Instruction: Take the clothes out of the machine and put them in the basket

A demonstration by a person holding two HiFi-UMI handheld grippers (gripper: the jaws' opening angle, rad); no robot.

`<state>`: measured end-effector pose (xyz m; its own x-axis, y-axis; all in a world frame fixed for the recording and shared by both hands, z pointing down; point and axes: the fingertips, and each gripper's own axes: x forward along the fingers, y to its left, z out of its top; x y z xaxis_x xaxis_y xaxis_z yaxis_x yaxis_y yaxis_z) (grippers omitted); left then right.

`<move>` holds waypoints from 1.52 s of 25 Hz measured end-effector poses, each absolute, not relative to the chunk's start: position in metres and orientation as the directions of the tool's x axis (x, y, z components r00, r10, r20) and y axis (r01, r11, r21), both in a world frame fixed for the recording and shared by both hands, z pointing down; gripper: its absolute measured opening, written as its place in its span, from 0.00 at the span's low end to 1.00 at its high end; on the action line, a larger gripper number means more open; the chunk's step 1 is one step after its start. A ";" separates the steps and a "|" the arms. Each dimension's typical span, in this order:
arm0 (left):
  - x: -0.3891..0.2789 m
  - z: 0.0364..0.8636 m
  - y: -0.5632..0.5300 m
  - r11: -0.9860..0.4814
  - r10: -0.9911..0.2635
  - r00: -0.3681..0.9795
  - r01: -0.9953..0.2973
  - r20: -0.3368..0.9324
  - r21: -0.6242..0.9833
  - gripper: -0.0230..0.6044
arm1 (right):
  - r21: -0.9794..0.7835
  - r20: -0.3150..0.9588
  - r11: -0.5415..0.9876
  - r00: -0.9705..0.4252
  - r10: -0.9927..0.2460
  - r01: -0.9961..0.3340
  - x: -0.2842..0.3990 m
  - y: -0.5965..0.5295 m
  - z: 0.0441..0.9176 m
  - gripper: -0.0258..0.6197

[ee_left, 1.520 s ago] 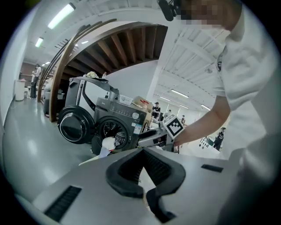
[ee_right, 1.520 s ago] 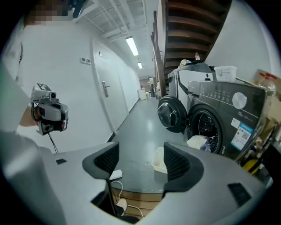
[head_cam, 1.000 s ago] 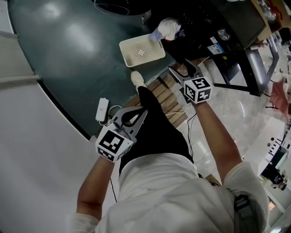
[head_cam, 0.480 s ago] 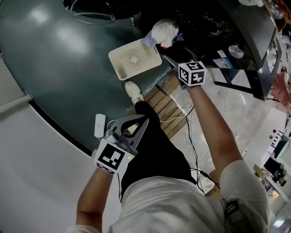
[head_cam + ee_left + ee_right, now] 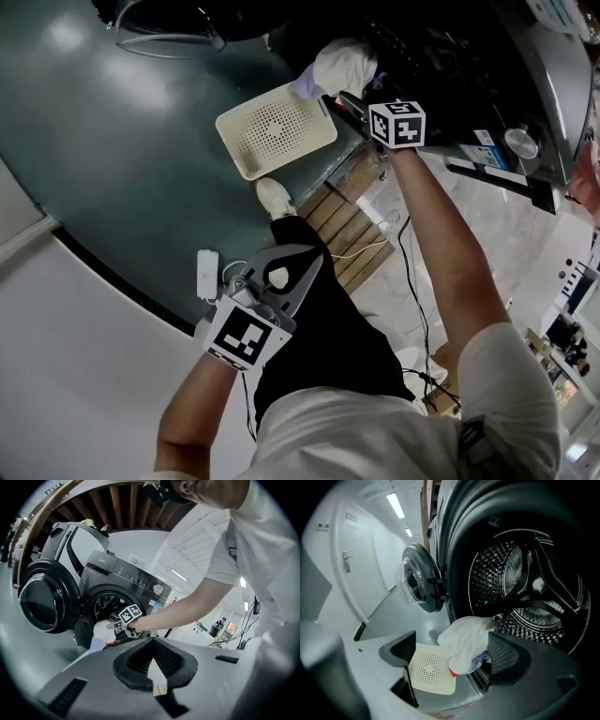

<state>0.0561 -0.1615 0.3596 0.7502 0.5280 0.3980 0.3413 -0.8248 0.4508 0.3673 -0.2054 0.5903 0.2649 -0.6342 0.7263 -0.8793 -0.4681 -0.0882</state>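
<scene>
The dark washing machine (image 5: 123, 588) stands with its round door (image 5: 40, 597) swung open. A bundle of white clothes (image 5: 466, 641) hangs over the lip of the drum (image 5: 525, 588), with a bluish piece and a red bit beneath it. My right gripper (image 5: 452, 656) is at the opening, jaws opening and set wide. The bundle lies between them, close to the right pad, and neither pad presses on it. The cream perforated basket (image 5: 277, 129) sits on the floor just below the clothes (image 5: 345, 64). My left gripper (image 5: 309, 258) hangs low beside the person's leg, shut and empty.
A white power strip (image 5: 206, 274) with cables lies on the dark floor by the left gripper. A wooden slatted board (image 5: 342, 211) and the person's white shoe (image 5: 274, 197) are beside the basket. People stand far off (image 5: 218, 627) in the bright room.
My right gripper has travelled up the head view to the machine's opening, beside the white clothes. My left gripper has shifted slightly and stays shut.
</scene>
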 end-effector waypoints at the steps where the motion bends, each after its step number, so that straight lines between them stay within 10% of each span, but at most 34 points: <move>1: 0.059 0.364 -0.166 -0.825 0.528 0.750 0.341 0.398 0.452 0.03 | -0.088 0.731 -0.478 0.269 -0.627 -0.874 0.375 -0.209 0.597 0.76; 38: 0.106 0.455 -0.241 -0.828 0.516 0.742 0.301 0.429 0.474 0.03 | -0.190 0.817 -0.627 0.233 -0.528 -0.755 0.485 -0.246 0.747 0.90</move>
